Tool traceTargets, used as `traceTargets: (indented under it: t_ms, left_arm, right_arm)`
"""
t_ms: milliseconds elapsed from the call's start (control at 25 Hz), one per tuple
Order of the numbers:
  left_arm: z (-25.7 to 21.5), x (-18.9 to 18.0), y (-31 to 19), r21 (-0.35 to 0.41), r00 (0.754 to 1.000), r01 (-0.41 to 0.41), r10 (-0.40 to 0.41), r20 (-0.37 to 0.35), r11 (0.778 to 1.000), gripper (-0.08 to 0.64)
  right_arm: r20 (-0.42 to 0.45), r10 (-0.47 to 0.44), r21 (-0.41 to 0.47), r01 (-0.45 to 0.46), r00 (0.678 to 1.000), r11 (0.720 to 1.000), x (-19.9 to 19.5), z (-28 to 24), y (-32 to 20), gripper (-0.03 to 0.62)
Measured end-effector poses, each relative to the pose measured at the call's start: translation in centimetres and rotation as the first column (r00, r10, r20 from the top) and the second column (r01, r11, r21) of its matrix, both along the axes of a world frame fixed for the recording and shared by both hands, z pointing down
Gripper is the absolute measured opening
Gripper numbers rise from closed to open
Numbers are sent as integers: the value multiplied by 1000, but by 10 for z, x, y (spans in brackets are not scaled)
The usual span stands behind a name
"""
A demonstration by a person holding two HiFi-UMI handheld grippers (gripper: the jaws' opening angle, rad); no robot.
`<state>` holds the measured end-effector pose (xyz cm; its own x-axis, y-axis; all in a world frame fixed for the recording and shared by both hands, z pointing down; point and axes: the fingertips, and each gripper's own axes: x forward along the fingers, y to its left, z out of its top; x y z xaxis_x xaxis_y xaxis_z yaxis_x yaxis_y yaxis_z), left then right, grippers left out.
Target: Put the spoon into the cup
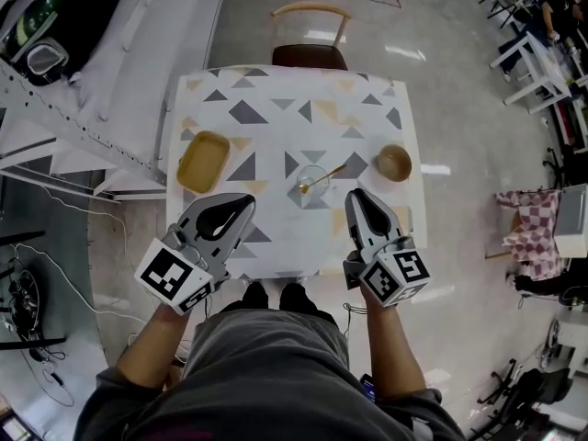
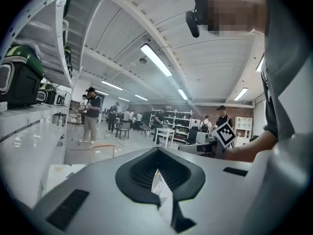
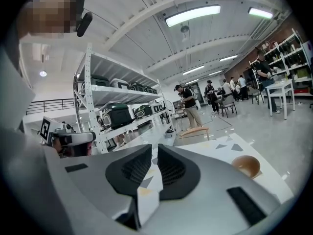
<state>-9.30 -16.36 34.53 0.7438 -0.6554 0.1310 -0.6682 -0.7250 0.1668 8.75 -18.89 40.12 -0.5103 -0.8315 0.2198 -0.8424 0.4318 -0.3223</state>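
A clear glass cup point(image 1: 312, 186) stands in the middle of the patterned table point(image 1: 276, 108). A gold spoon point(image 1: 323, 177) rests in it, bowl end down and handle leaning out toward the upper right. My left gripper point(image 1: 244, 201) hovers over the table's front left, near the edge, short of the cup. Its jaws are shut with nothing between them point(image 2: 157, 152). My right gripper point(image 1: 355, 197) is at the front right, just right of the cup. It too is shut and empty point(image 3: 154, 148). Neither gripper touches the cup or the spoon.
A yellow tray point(image 1: 203, 161) lies at the table's left and a brown bowl point(image 1: 394, 162) at its right, also in the right gripper view point(image 3: 246, 165). A wooden chair point(image 1: 310, 53) stands behind the table. Metal shelving point(image 1: 64, 108) runs along the left.
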Motion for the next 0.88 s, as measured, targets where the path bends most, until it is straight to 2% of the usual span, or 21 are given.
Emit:
traceTargets:
  t_ms: [880]
  left_arm:
    - [-21, -9, 7, 40, 1000, -1, 2, -20, 999, 14]
  right_arm:
    - [7, -55, 63, 55, 998, 996, -28, -39, 22, 33]
